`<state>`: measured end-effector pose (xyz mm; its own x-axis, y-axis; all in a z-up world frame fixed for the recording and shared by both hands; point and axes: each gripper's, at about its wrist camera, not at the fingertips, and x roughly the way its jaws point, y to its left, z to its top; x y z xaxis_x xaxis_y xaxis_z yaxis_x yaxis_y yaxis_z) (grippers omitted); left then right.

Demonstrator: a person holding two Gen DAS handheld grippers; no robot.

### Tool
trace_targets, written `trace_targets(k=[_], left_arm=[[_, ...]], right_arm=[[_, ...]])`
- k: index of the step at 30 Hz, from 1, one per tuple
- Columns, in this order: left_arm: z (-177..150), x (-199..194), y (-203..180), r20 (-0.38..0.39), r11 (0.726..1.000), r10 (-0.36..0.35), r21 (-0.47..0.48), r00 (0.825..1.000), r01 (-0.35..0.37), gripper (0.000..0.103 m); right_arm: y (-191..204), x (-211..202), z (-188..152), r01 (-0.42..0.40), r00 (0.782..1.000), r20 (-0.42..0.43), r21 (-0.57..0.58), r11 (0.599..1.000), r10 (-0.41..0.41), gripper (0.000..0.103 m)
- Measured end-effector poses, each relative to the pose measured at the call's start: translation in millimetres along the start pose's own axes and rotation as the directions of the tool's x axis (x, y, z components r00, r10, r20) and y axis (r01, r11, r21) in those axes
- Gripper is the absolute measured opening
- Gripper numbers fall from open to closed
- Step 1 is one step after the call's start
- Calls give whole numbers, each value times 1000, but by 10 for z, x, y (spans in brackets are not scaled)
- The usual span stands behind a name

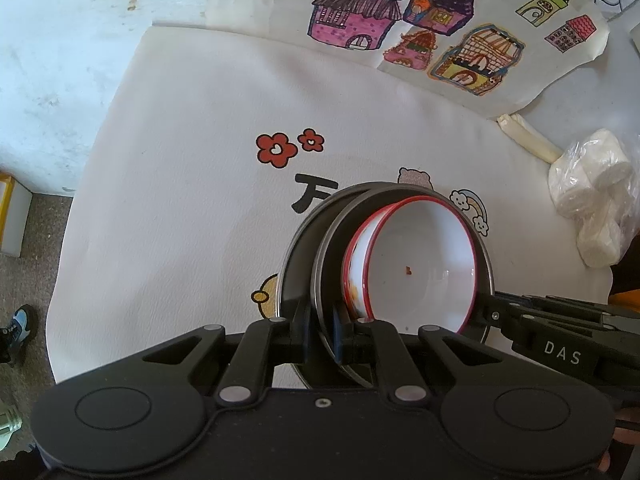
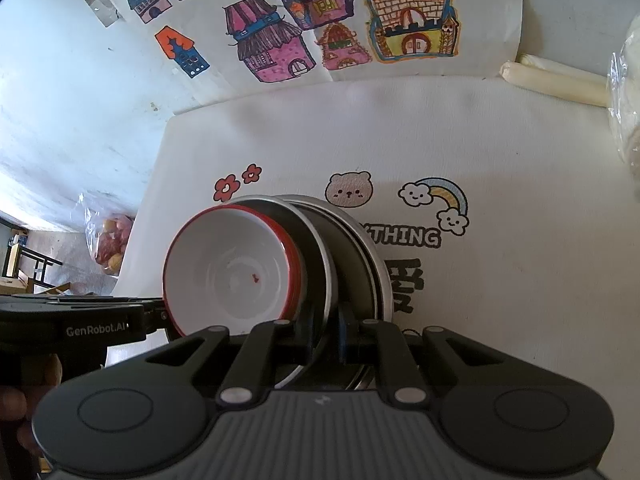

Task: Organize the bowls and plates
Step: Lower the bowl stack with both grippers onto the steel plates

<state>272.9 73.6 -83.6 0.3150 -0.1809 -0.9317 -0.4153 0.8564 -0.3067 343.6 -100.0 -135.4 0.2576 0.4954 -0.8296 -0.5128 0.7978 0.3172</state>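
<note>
Bowl [image 1: 424, 264] in plates [image 1: 316, 248], over cloth [image 1: 192, 208].

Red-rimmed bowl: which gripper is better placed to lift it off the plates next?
Probably left. Both the left gripper and right gripper are shut on the plate rim, but the bowl sits closer to the left's fingers.

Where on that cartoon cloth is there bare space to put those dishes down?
Open cloth lies left of the held metal plates and white bowl, below the red flowers. More lies between the flowers and the house drawings. The far right is crowded by a plastic bag and paper rolls.
</note>
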Motion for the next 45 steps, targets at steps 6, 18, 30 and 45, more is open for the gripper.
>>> trace_targets(k=[6,18,30,45], left_arm=[[6,19,-25,-4,1000,1,10,1000,-1,10],[13,42,-42,-5,1000,4,17,1000,-4,10],[24,93,-96,-11,999,-5,39,1000,6,10],[31,89,-84,-10,999,-9,31,1000,10,11]], right_arm=[[-31,9,-7,3,1000,0,8,1000,-3,13],[-13,2,-37,9,1000,-2,17,1000,-9,13],[-62,-31,-78,21,1000,2,40,999,-21,13],[-61,-28,-84,21,1000,4,43,999,-22,15]])
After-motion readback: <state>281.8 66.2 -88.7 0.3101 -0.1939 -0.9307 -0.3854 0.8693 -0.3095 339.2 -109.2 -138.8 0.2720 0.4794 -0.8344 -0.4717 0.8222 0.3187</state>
